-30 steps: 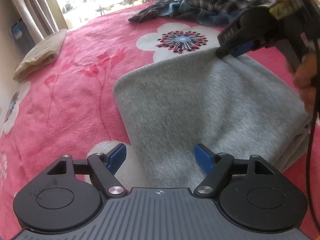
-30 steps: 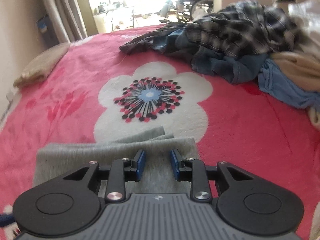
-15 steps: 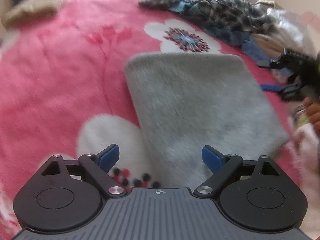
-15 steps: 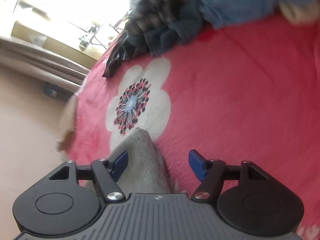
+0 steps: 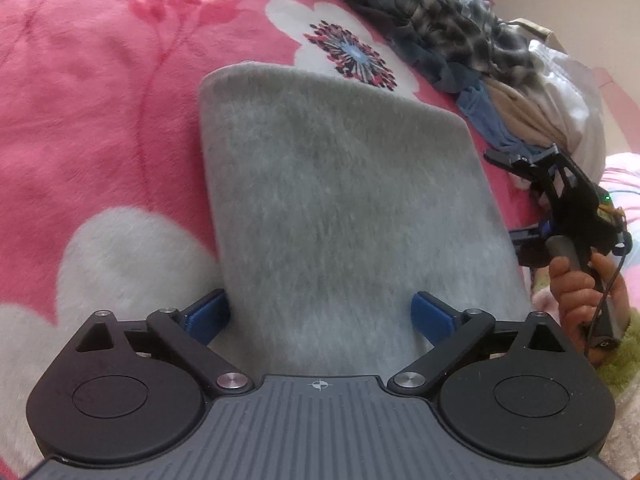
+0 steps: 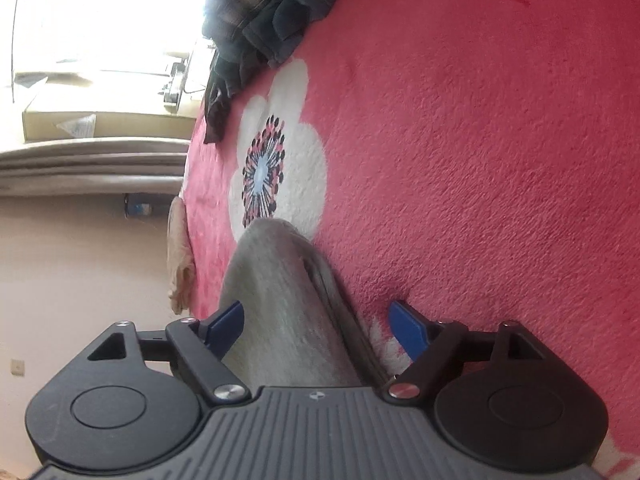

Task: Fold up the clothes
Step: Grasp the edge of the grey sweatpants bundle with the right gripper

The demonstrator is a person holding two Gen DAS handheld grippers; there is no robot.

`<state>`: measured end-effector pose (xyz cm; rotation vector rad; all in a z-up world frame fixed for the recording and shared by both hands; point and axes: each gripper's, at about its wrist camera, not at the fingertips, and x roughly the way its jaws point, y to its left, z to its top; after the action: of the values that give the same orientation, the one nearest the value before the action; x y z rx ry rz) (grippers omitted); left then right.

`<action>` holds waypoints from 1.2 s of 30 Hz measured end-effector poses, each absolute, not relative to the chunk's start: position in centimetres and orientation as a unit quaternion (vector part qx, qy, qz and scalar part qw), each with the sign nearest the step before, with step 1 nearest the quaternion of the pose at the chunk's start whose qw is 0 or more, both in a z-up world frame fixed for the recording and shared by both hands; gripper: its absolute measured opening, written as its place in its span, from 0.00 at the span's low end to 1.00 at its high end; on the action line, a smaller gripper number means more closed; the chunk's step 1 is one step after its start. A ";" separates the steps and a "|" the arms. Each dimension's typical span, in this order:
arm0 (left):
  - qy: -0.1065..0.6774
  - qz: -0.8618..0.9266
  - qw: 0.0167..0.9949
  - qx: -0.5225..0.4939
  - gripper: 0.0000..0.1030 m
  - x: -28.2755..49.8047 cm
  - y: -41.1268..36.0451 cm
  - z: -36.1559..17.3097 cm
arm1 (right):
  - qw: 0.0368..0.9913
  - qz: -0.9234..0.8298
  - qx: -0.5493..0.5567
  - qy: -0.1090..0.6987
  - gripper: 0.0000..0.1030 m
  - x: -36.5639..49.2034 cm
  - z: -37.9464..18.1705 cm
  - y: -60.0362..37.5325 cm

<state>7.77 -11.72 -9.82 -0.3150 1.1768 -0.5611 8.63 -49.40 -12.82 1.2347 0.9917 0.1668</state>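
Note:
A folded grey garment lies flat on the pink floral blanket. My left gripper is open at the garment's near edge, its blue fingers on either side of the cloth. My right gripper is open and turned on its side at the garment's right edge; the stacked grey layers lie between its fingers. The right gripper also shows in the left wrist view, held by a hand.
A heap of unfolded clothes, plaid, blue, beige and white, lies at the far right of the blanket. A beige folded cloth lies at the blanket's far edge. Curtains and a bright window are beyond.
My right gripper opened, left the garment's far edge and moved to its right side, rolling sideways. My left gripper moved in over the near edge and stayed open.

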 end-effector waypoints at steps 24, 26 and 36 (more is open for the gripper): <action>0.565 -0.250 0.773 -0.142 1.00 9.6 -13.0 -10.4 | 0.723 0.062 0.534 0.433 0.82 8.6 -13.3 -49.4; 0.563 -0.249 0.775 -0.143 1.00 9.6 -13.0 -10.4 | 0.723 0.070 0.530 0.438 0.82 8.5 -13.3 -49.2; 0.559 -0.252 0.775 -0.149 1.00 9.4 -12.7 -10.5 | 0.699 0.119 0.507 0.490 0.82 6.8 -13.2 -47.3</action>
<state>9.45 -12.73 -10.46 -0.3224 1.2107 -0.5457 6.80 -47.33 -13.23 1.1307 1.0925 0.2653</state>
